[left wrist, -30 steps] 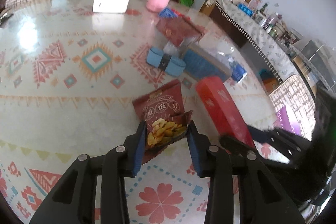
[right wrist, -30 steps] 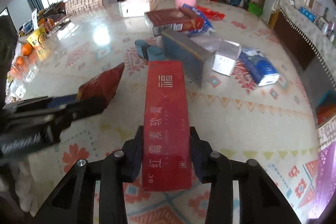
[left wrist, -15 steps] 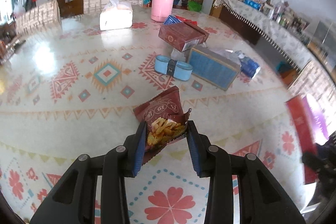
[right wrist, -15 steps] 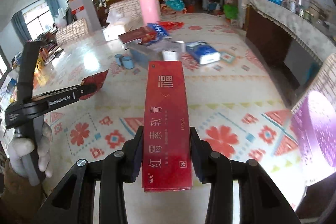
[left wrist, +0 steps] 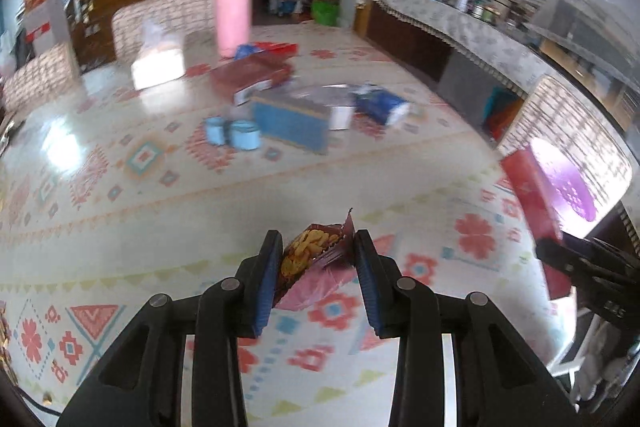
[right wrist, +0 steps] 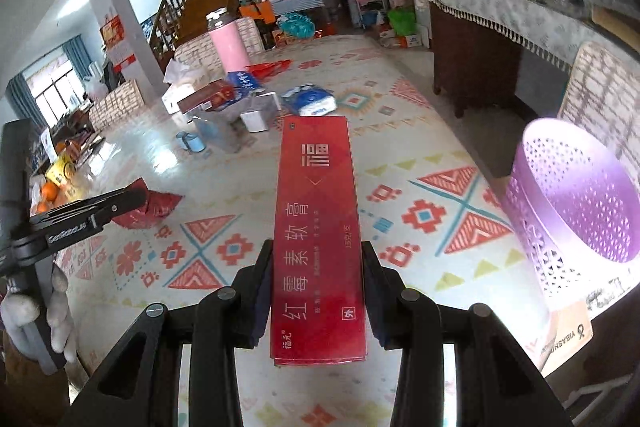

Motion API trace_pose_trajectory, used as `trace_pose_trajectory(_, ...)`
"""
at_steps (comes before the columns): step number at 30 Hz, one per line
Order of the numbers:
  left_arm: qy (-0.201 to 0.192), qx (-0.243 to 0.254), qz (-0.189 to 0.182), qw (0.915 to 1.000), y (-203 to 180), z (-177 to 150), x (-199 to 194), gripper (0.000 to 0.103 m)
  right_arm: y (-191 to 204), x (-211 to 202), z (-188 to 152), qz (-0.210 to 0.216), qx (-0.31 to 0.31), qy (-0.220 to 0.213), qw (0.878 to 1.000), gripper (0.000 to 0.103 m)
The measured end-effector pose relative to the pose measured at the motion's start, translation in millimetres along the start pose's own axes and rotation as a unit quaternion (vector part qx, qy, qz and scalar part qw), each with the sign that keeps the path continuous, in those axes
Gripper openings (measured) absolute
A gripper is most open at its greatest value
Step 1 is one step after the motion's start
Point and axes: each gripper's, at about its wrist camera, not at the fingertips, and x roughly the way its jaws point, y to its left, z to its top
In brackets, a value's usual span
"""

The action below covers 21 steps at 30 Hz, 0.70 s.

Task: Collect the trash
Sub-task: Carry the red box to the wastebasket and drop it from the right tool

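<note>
The left gripper [left wrist: 318, 259] has its jaws closed part way on a crumpled snack bag [left wrist: 316, 255], pinched between the two blue pads and held above the near part of the tabletop [left wrist: 160, 219]. The right gripper [right wrist: 316, 291] is clamped on a long red box [right wrist: 316, 223], its fingers pressing both long sides near the box's rear end, so most of the box juts forward over the tabletop. A purple perforated basket [right wrist: 576, 211] stands at the right edge of the tabletop, just beside the red box's right side. Toward the far side of the tabletop lie a pink bottle [left wrist: 233, 15], a tissue box [left wrist: 158, 67], a blue box [left wrist: 292, 121], two small blue cups [left wrist: 234, 133] and a blue packet [left wrist: 380, 103].
</note>
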Motion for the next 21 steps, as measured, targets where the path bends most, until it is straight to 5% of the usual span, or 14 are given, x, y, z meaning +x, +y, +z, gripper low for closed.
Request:
trace_pose_trajectory(8, -0.001, 0.015, -0.069, 0.9975, -46, 8, -10, 0.035, -27, -13, -6, 0.01, 0.018, -0.011, 1.0, 0.044)
trace_pose_trajectory(21, 0.02, 0.056, -0.113, 0.9917, -130, 37, 2, 0.035, -86, -48, -4, 0.013, 0.05, -0.049, 0.997, 0.044)
